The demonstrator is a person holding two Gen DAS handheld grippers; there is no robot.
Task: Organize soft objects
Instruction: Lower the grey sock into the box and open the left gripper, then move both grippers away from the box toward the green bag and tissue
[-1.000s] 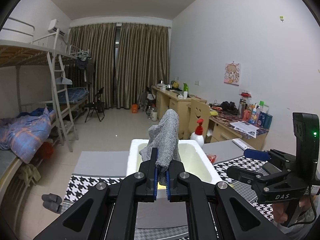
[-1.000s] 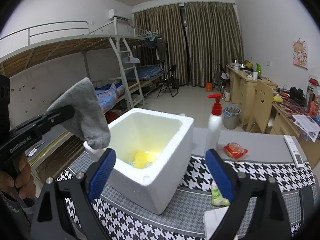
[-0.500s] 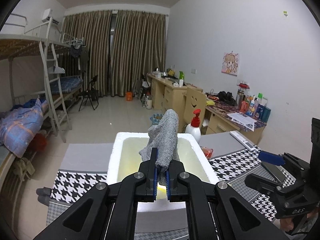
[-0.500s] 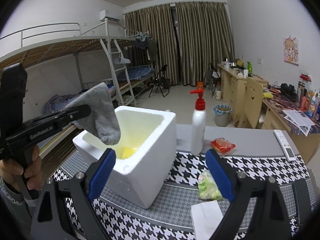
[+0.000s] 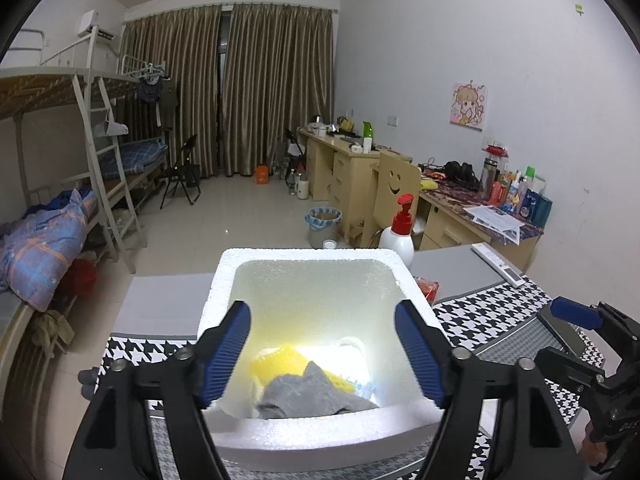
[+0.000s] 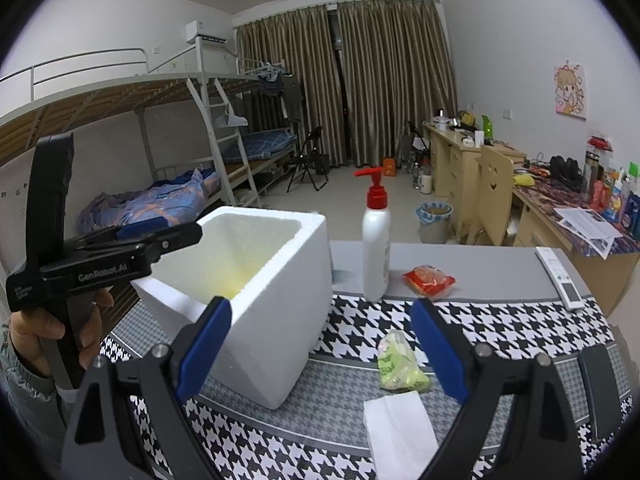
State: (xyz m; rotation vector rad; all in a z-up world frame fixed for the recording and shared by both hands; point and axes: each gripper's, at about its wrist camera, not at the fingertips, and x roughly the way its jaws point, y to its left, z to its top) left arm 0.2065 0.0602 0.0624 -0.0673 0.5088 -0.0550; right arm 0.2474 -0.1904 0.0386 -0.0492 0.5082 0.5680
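Hovering over the white foam box [image 5: 320, 436], the left gripper [image 5: 322, 356] had its blue-padded jaws opening, with nothing between them. The grey sock [image 5: 308, 394] lay at the bottom of the box, against the near wall, partly covering a yellow soft item [image 5: 280, 364]; a small white object sat just behind them. The gripper pointed down into the box mouth, presumably so that a released item would fall inside and not on the rim.

The sock lay crumpled, not stretched out. Its longer extent appeared to run across the box, from the left wall toward the right, with one peak of fabric raised toward the far wall; which end was the toe could not be told.

The right gripper [image 6: 320, 352] was held beside the box on its right, jaws wide apart and empty. It pointed over the houndstooth cloth [image 6: 500, 320] toward a green packet [image 6: 400, 364] and a folded white tissue [image 6: 400, 436], both lying between its fingers in view but untouched. A red packet [image 6: 428, 278] and a pump bottle [image 6: 376, 248] stood farther back, with a remote control [image 6: 560, 278] at the table's right edge. This position probably readied the right hand for the next soft item, while the box stood at the left of the table within reach of both hands.
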